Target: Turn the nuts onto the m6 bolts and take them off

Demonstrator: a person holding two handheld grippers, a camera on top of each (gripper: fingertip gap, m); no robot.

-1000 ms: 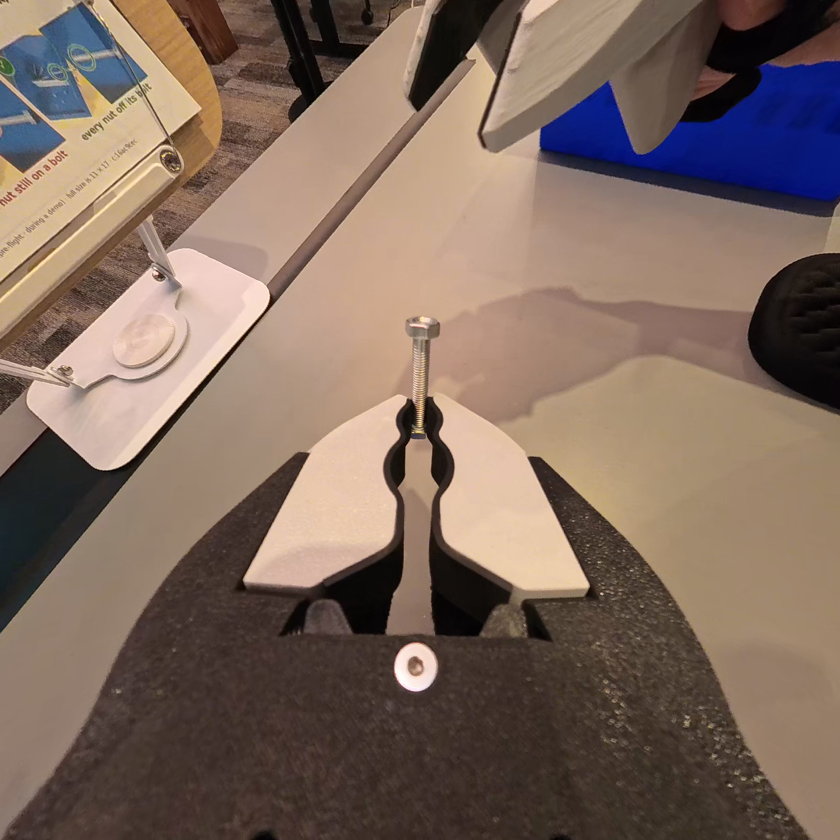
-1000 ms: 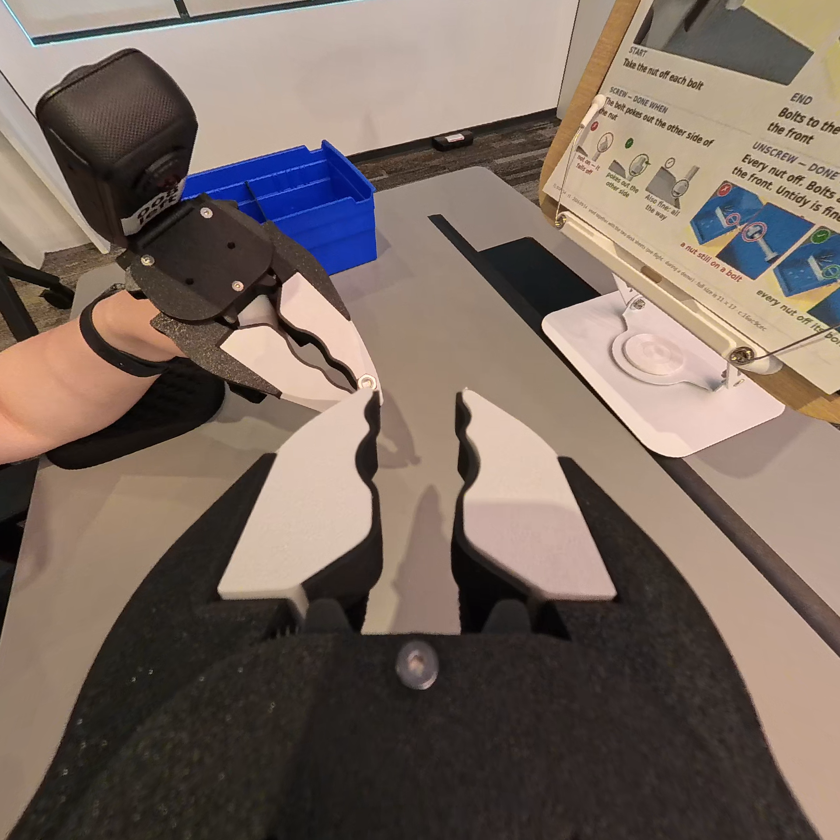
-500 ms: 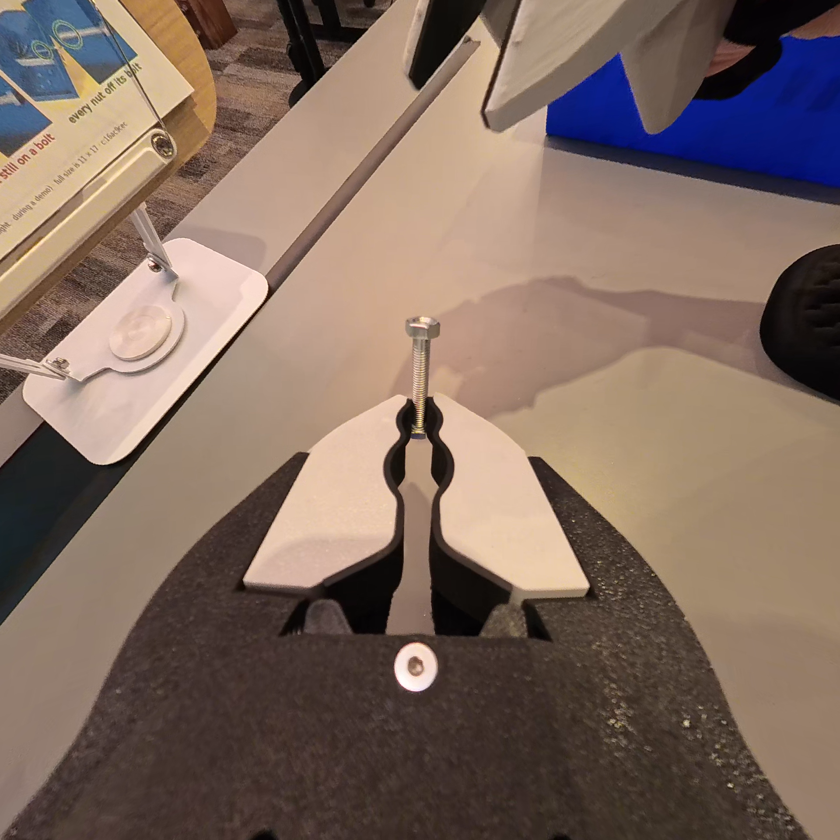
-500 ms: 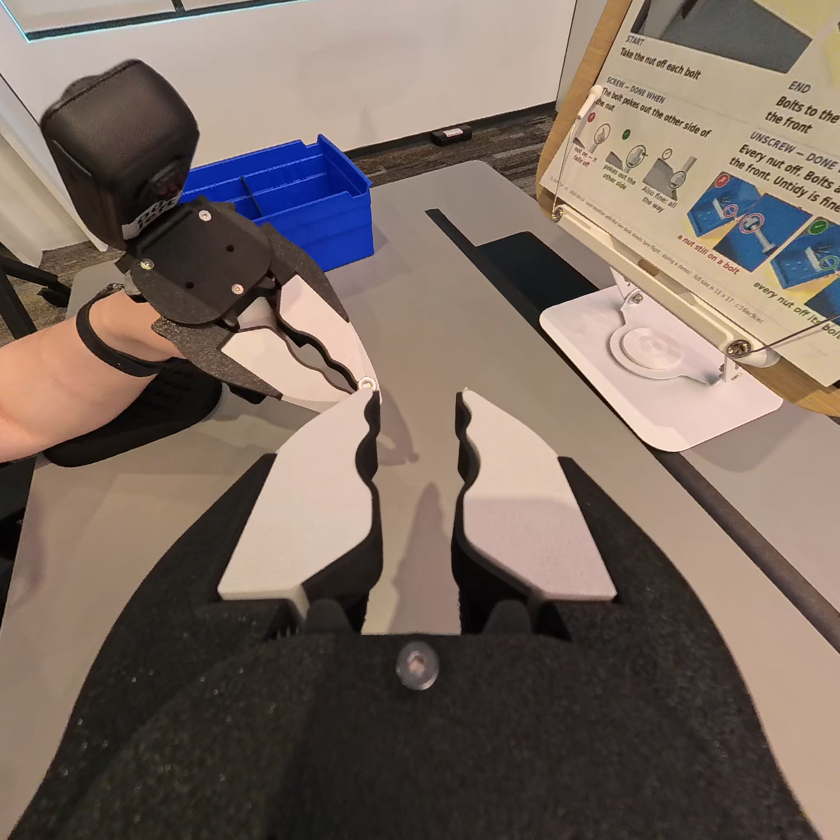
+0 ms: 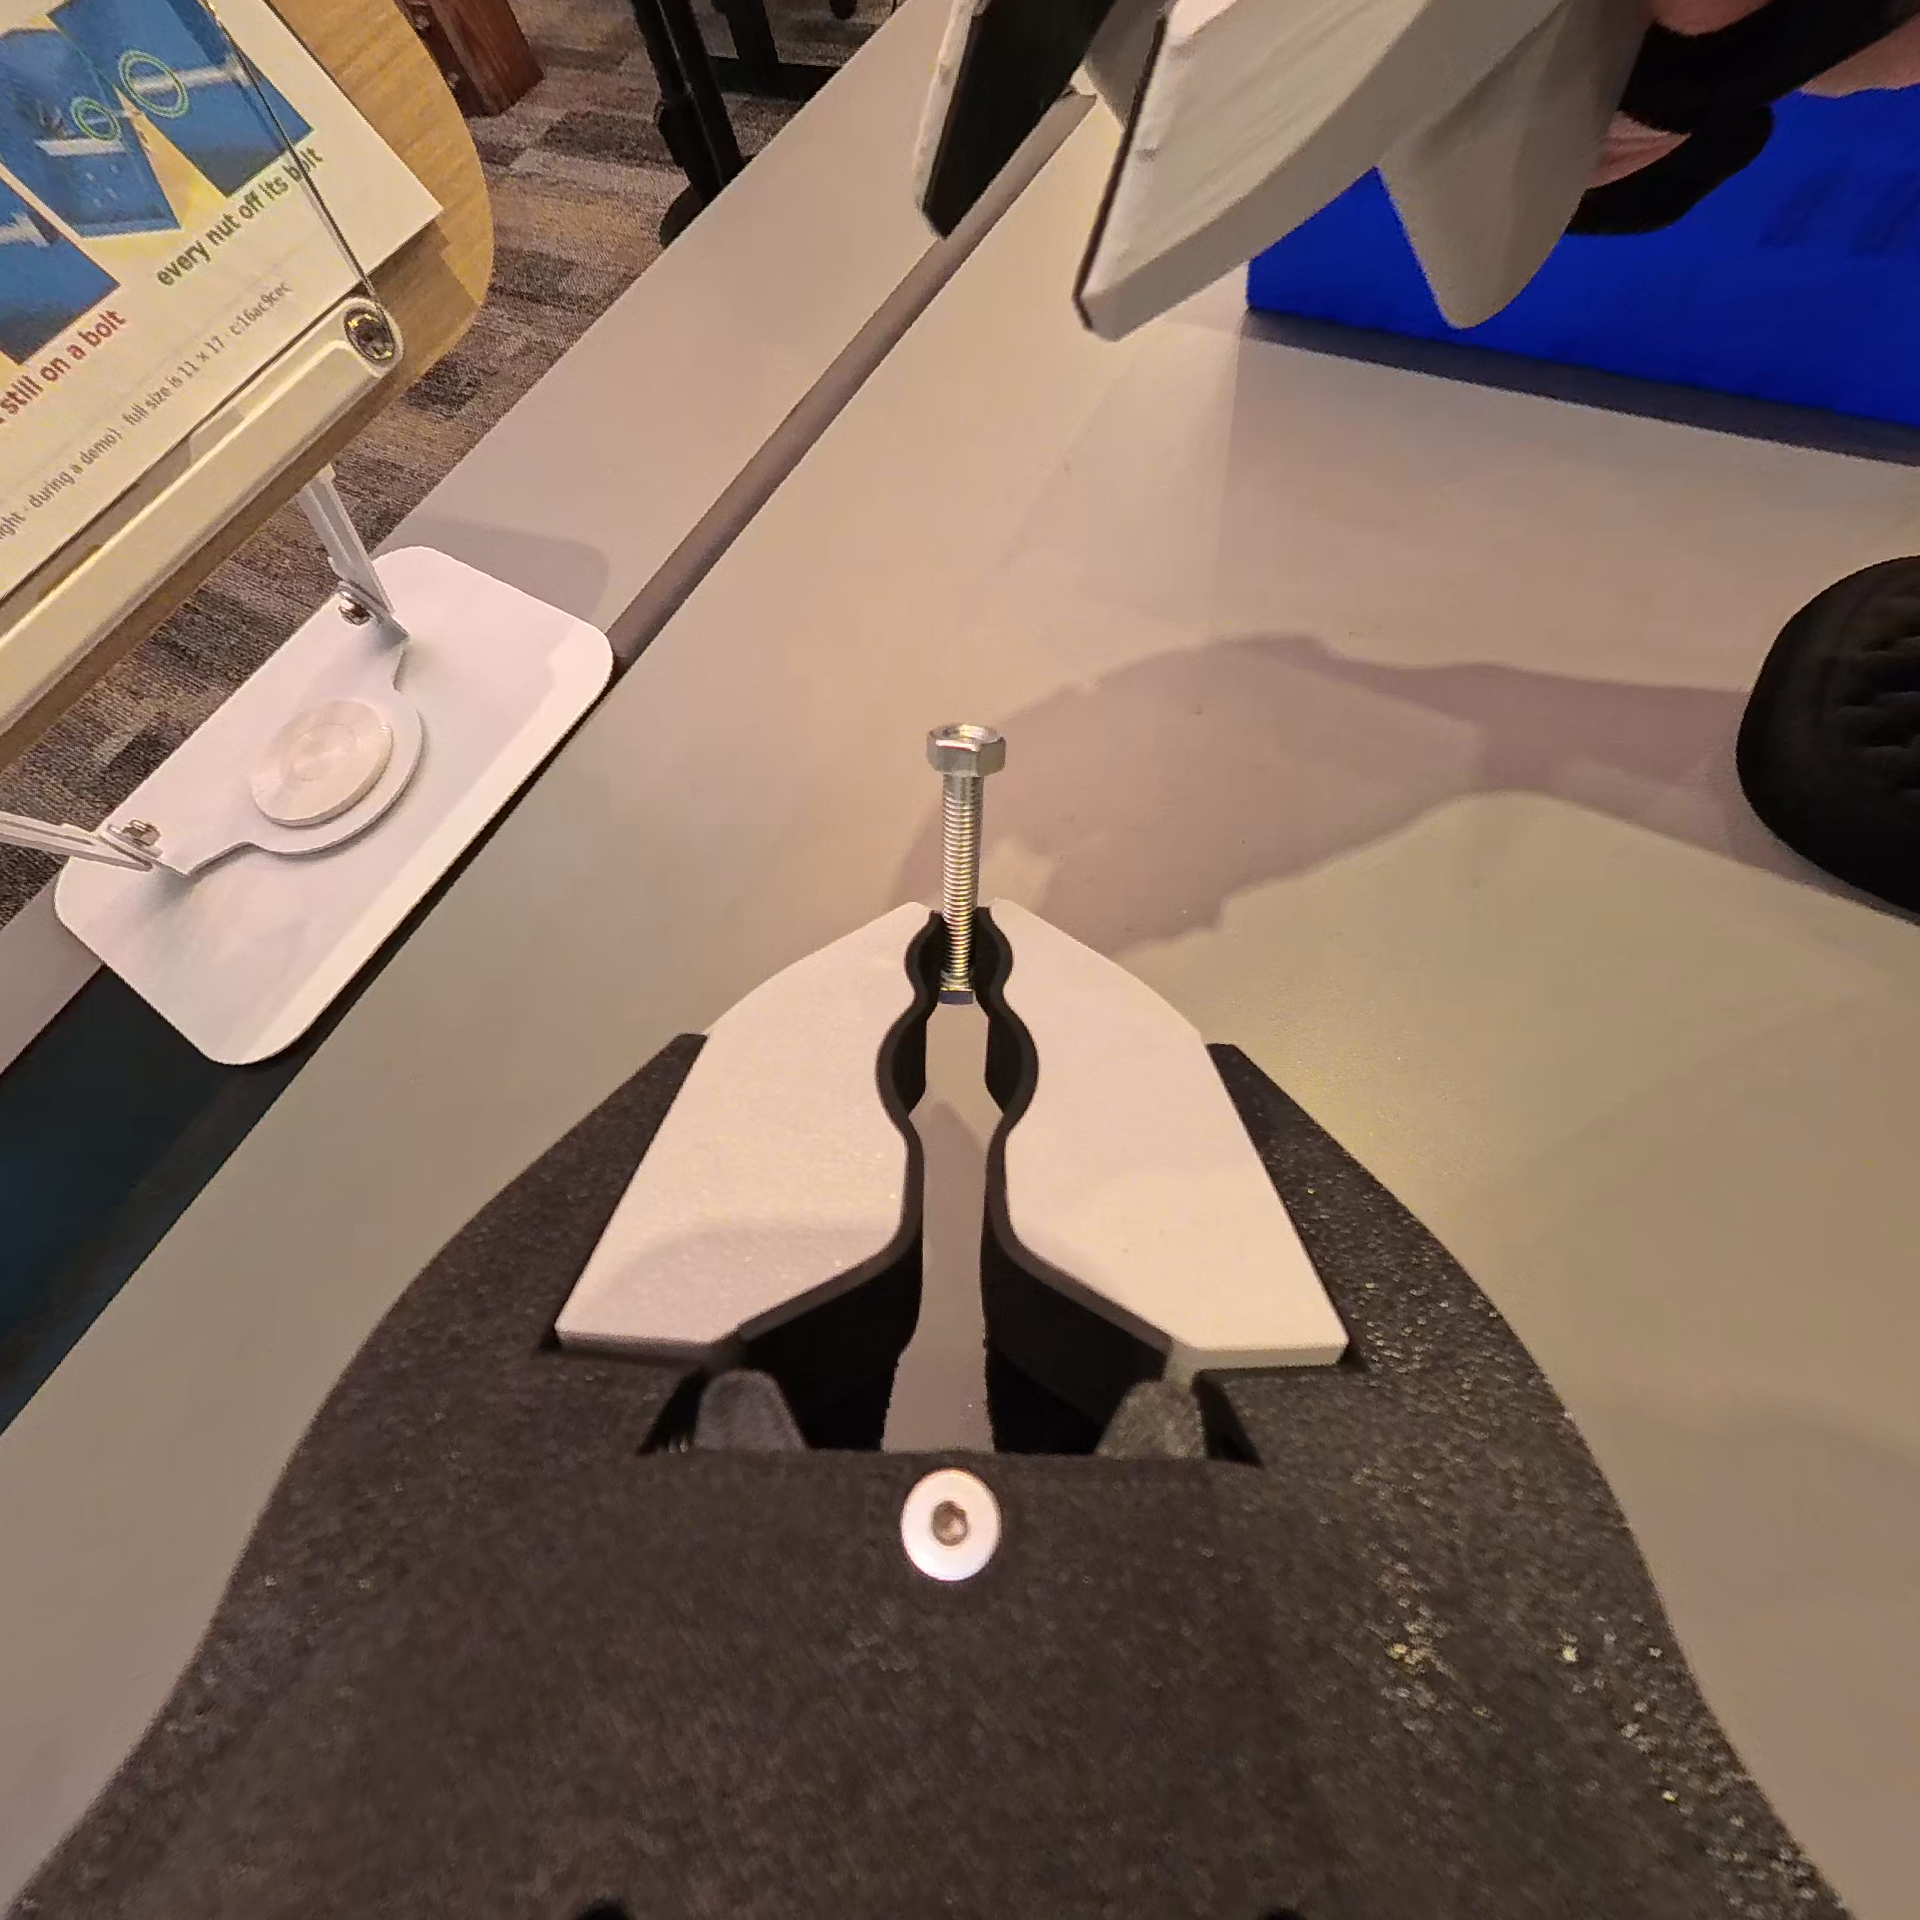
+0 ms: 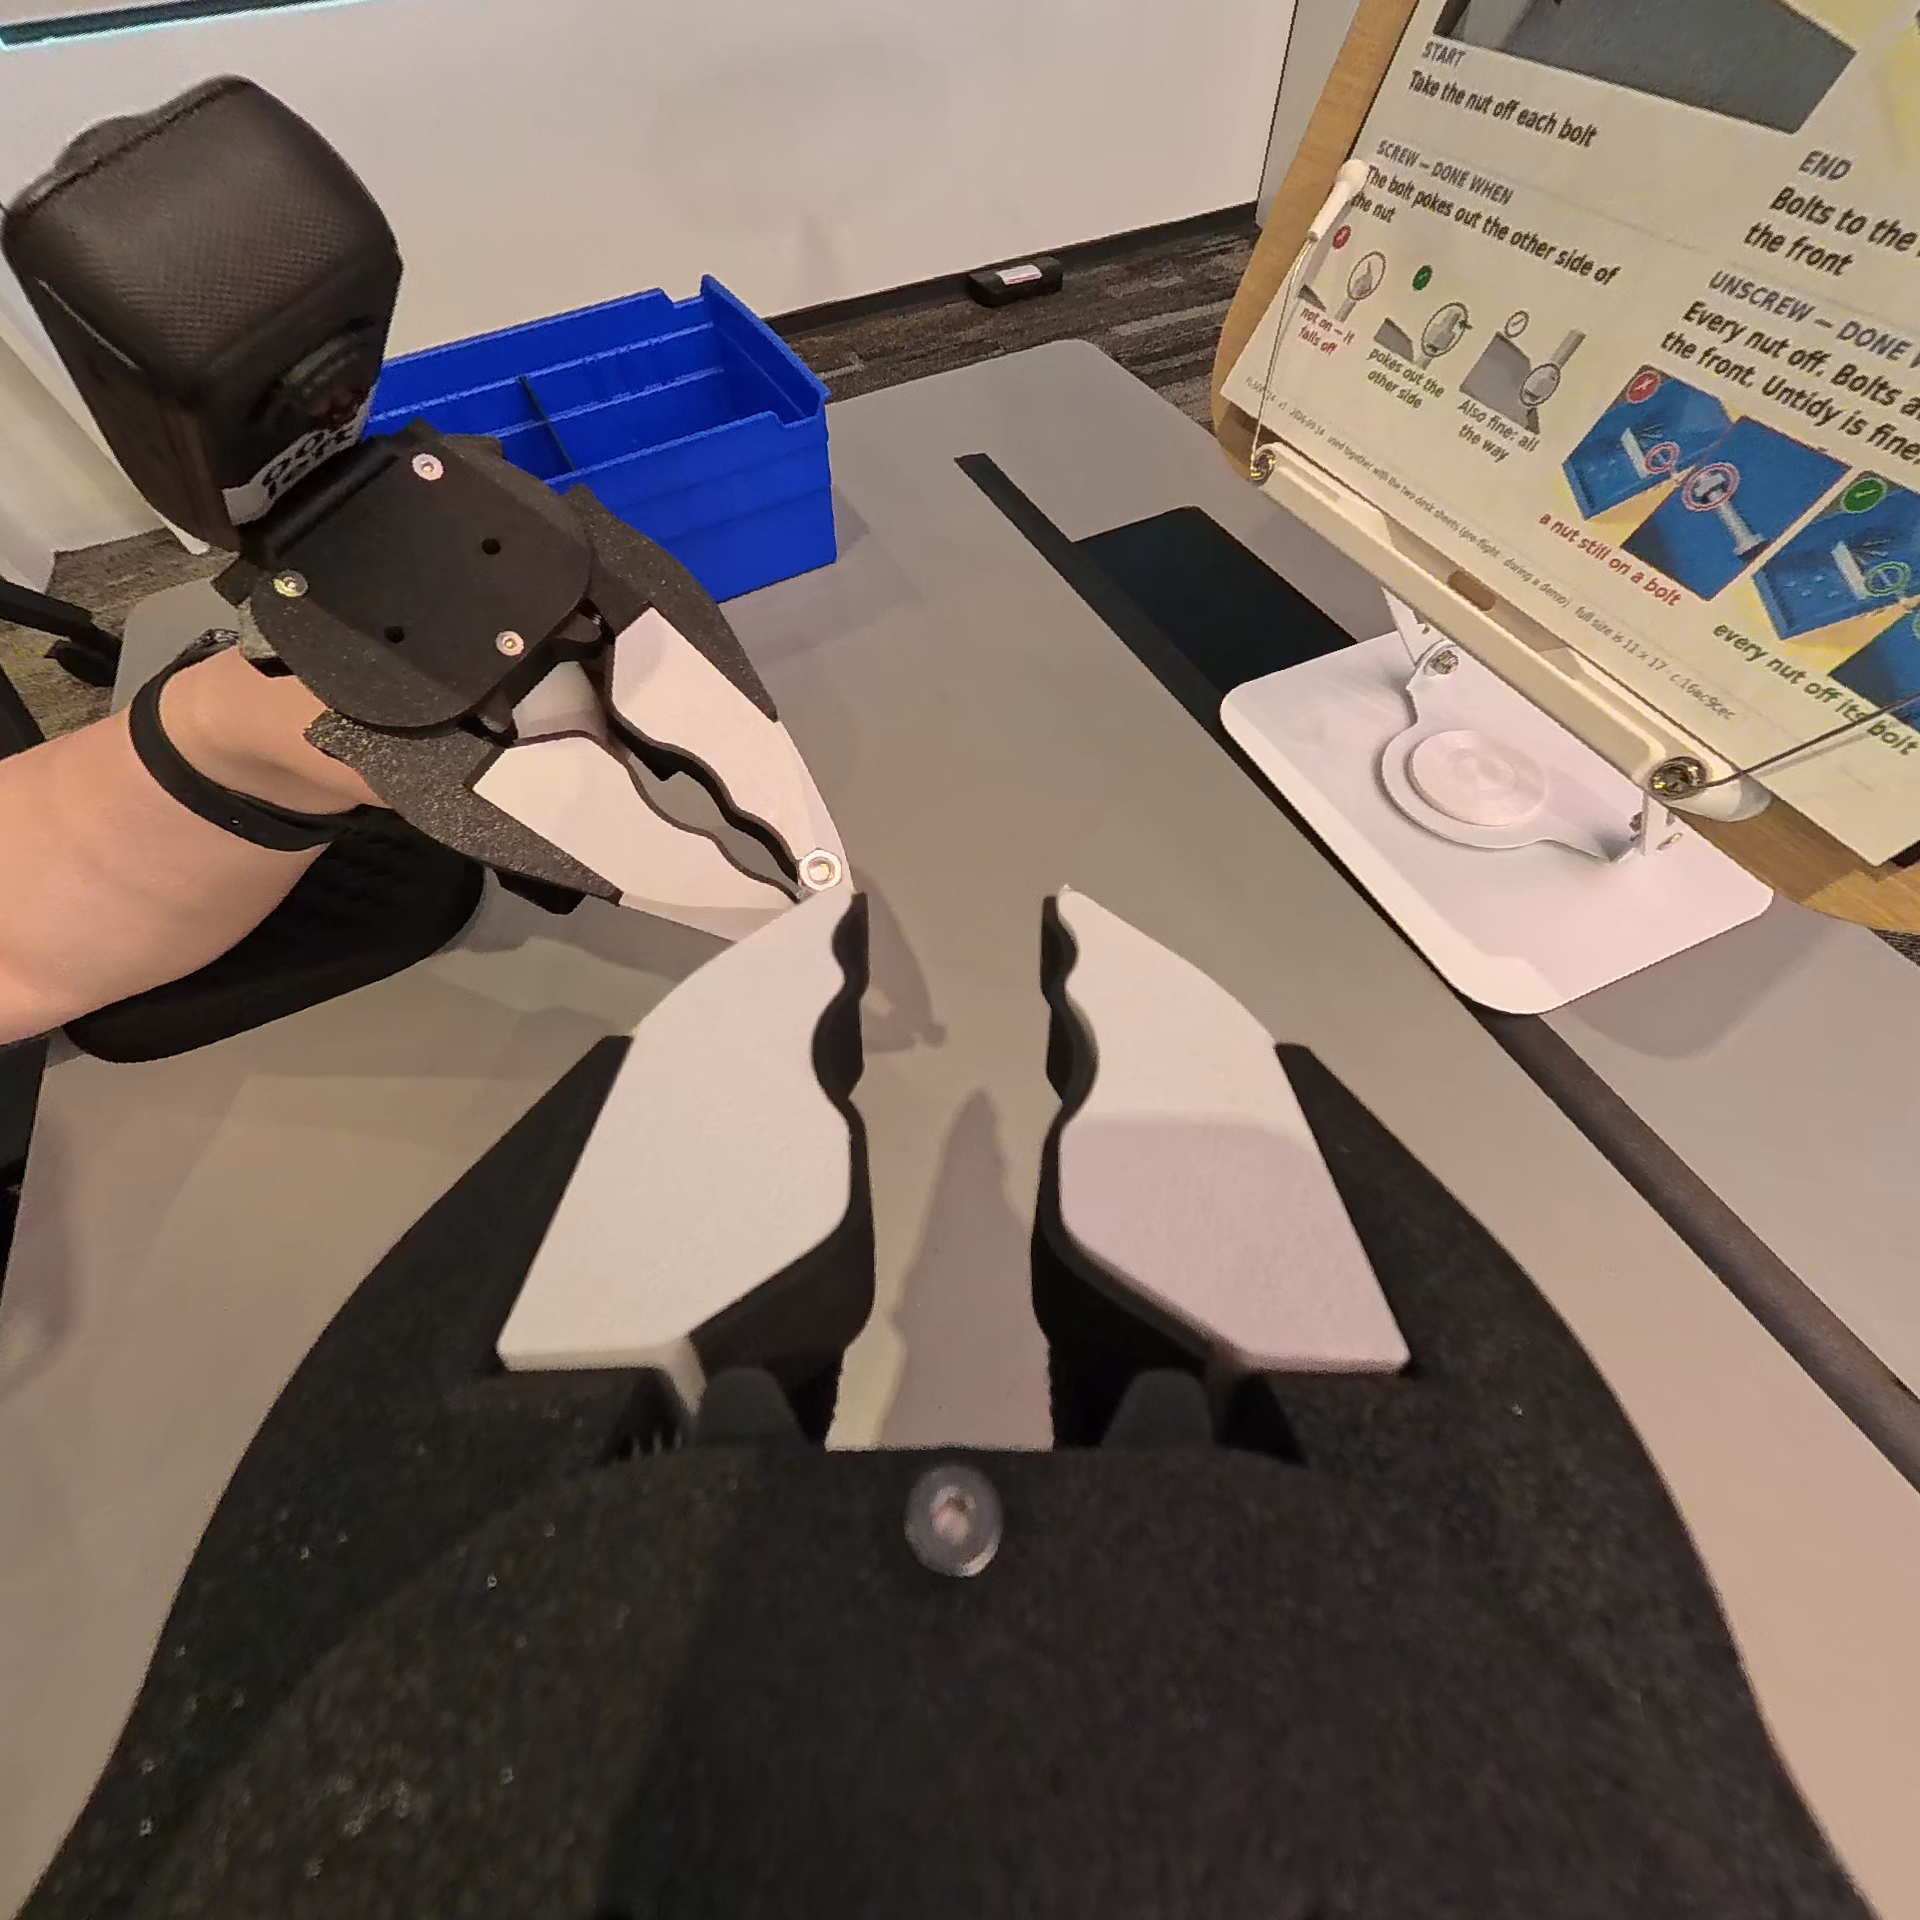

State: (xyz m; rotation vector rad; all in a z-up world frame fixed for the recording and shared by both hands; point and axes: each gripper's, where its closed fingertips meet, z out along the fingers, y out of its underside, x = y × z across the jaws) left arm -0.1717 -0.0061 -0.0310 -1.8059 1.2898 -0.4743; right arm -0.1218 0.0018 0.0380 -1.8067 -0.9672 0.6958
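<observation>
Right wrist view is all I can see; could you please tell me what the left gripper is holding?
Observer: A bolt, clamped by its threaded end in the left gripper, with the head pointing away.
Operator: Is a nut on it?
Observer: None on the exposed thread; the clamped end is hidden.
Operator: Where is my right gripper relative to it?
Observer: The right gripper is above and beyond the bolt head, not touching it.

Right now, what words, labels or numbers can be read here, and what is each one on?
I do not copy out writing; these things bear it:
Instruction sheet on the wooden stand: printed headings, captions, small signs.
Black-and-white band on the left tool: too blurred to read.
Bolt and blue bin: no writing seen.
</observation>
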